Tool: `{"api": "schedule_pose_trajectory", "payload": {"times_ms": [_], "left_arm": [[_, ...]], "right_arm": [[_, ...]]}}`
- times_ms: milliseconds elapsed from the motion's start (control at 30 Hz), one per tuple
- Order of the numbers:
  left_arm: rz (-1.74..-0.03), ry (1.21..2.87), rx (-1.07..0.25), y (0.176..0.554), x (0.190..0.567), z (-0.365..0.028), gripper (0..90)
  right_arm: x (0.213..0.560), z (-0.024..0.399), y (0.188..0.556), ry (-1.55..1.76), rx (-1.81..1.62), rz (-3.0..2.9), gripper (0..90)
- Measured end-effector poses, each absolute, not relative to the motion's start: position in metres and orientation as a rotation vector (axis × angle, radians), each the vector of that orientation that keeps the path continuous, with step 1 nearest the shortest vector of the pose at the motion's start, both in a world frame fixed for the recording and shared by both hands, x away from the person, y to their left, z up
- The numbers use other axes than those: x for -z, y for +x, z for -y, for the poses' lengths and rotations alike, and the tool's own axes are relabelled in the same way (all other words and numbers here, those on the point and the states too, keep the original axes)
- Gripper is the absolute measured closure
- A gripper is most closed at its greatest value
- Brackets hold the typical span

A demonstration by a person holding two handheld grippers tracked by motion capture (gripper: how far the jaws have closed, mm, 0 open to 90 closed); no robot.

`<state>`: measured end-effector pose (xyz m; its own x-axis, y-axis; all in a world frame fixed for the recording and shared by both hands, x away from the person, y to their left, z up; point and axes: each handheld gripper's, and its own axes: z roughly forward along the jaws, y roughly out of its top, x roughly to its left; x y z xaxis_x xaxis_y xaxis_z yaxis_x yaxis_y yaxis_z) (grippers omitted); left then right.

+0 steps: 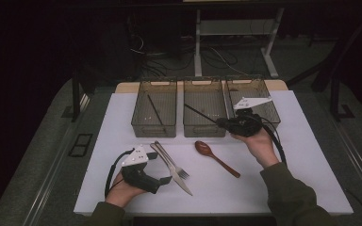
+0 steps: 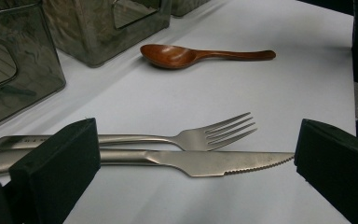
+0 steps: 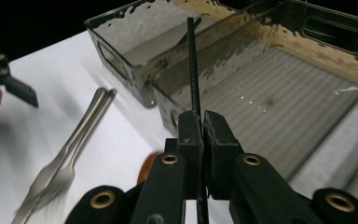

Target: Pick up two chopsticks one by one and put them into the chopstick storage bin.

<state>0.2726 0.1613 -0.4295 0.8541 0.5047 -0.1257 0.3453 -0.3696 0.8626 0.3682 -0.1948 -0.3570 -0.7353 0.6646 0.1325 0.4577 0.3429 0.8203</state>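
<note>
Holding a black chopstick [image 3: 194, 65] clamped upright-forward in its closed jaws, the right gripper [image 1: 226, 123] was poised over the middle bin [image 1: 204, 127], apparently to sort it there, while the left gripper [image 2: 191, 163] rested with jaws open around fork [image 2: 205, 133] and knife [image 2: 205, 163] on the bench [image 1: 264, 183].

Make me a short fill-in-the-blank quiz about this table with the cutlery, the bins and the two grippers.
1. The right gripper is shut on a thin black ____, held over the middle clear plastic bin.
2. The left gripper has its jaws ____, one on each side of the steel fork and steel knife.
3. The brown wooden spoon lies on the white ____.
4. The left clear plastic bin holds ____ black chopstick.

Missing words: chopstick; open; table; one
</note>
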Motion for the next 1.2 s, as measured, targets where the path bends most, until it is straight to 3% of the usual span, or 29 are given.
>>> {"api": "schedule_pose_trajectory", "payload": {"times_ms": [1200], "left_arm": [[-0.608,1.974,-0.176,0.273,0.428,-0.160,0.0]], "right_arm": [[0.356,0.042,0.458,1.087,-1.190,-2.433,85.2]]}}
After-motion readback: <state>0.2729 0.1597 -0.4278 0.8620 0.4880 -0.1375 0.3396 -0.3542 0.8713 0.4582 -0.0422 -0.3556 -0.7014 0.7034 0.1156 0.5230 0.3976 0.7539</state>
